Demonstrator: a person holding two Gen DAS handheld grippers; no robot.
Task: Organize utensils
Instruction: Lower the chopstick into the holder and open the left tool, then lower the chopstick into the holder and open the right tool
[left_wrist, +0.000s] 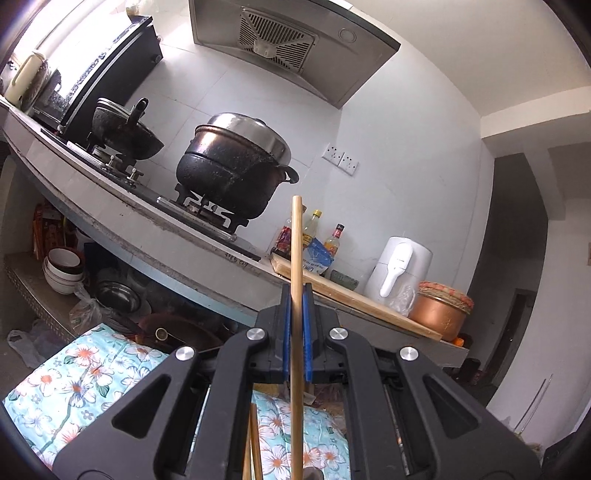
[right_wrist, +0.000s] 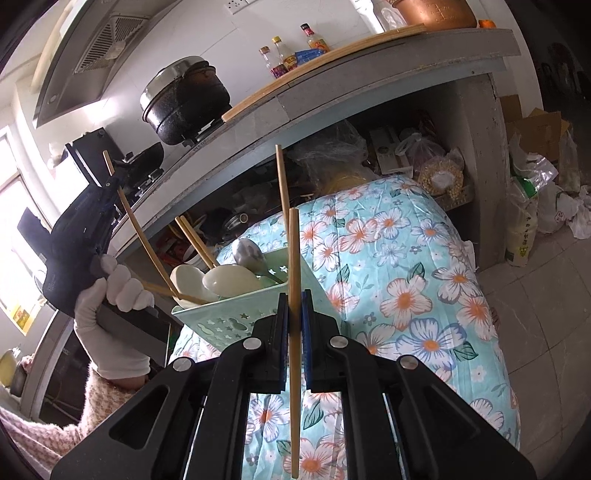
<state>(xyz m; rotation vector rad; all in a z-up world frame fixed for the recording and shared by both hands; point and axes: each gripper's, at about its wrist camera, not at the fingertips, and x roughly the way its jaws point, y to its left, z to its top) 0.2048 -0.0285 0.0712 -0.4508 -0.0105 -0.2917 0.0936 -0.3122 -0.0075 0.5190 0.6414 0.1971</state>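
Observation:
In the left wrist view my left gripper (left_wrist: 296, 295) is shut on a wooden chopstick (left_wrist: 296, 240) that stands upright between the blue pads. My right gripper (right_wrist: 294, 306) is shut on another upright chopstick (right_wrist: 293, 251), just in front of a pale green basket (right_wrist: 229, 319). The basket holds white spoons (right_wrist: 229, 282), a metal spoon (right_wrist: 249, 254) and several chopsticks (right_wrist: 195, 238). At the left of the right wrist view a white-gloved hand (right_wrist: 118, 284) carries the left gripper (right_wrist: 115, 182). Its chopstick (right_wrist: 144, 240) slants down with its lower end in the basket.
The basket sits on a floral cloth (right_wrist: 388, 277). Behind runs a counter (left_wrist: 155, 232) with a black pot (left_wrist: 236, 166) on the stove, sauce bottles (left_wrist: 334, 238), a white appliance (left_wrist: 400, 267) and a copper pot (left_wrist: 441, 310). Bowls (left_wrist: 62, 269) and bags crowd the space underneath.

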